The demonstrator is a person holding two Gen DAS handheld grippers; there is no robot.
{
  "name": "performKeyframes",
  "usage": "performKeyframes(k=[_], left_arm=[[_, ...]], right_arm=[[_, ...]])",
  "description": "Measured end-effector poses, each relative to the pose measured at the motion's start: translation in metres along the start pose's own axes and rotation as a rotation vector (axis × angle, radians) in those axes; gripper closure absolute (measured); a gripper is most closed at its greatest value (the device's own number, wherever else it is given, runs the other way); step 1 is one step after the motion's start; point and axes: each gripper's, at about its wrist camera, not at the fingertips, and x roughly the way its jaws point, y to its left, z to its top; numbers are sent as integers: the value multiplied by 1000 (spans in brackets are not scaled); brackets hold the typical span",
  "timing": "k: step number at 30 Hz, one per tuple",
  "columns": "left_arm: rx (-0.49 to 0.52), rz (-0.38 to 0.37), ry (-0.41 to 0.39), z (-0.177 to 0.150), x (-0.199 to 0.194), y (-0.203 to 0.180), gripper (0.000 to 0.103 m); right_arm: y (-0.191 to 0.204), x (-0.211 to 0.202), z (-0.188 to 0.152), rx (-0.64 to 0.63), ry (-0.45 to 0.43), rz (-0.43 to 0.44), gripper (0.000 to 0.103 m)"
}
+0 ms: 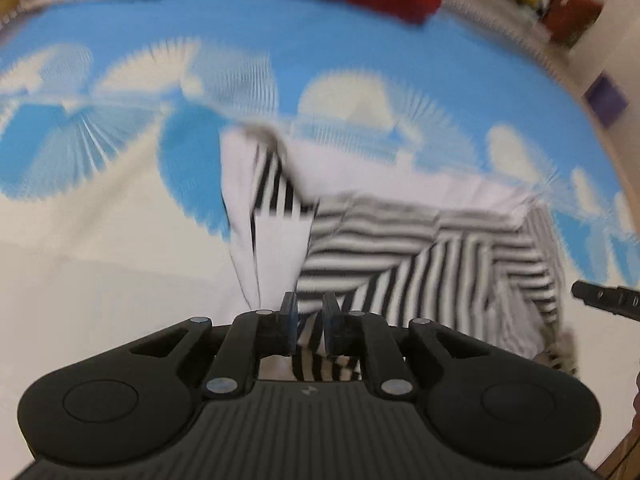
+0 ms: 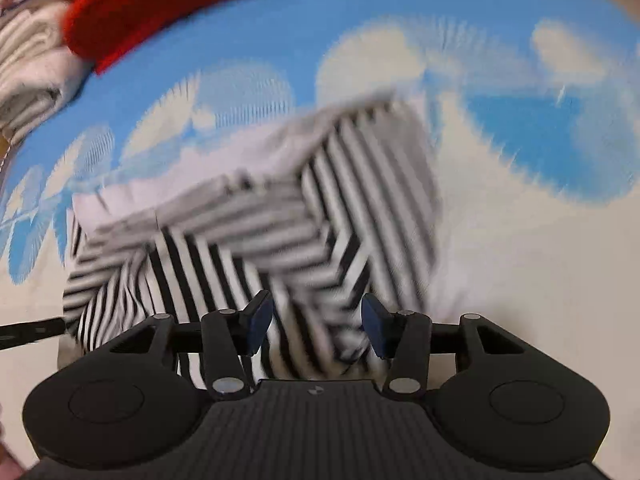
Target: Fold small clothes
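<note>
Striped garment (image 2: 256,240) lies mid-bed on the cloud-print sheet (image 1: 360,40), partly folded with edges still uneven, so in all likelihood folds remain. Left gripper (image 1: 310,326) has narrow jaws pinching a striped edge; right gripper (image 2: 316,330) jaws stand wide over the cloth, gripping nothing. Red cloth (image 2: 160,4) and a pale folded stack (image 2: 28,80) sit near the far edge, well apart; nothing blocks.

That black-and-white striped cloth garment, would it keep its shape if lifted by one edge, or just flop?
The black-and-white striped cloth garment would probably flop: it already lies in soft overlapping folds. It looks thin, so likely light. On the blue-and-white cloud-print sheet a push would likely bunch it rather than slide it.
</note>
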Motion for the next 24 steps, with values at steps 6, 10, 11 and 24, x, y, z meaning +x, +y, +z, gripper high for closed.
performKeyframes(k=[6, 10, 11, 24], left_arm=[[6, -40, -118, -32, -100, 8, 85], [51, -58, -186, -91, -150, 12, 81], [47, -67, -192, -108, -156, 15, 81], [-106, -20, -15, -240, -91, 59, 55]], right_arm=[[-18, -107, -14, 57, -251, 51, 51], [-38, -156, -57, 45, -323, 80, 48], [-42, -163, -69, 29, -329, 68, 46], [-98, -100, -218, 147, -25, -75, 43]])
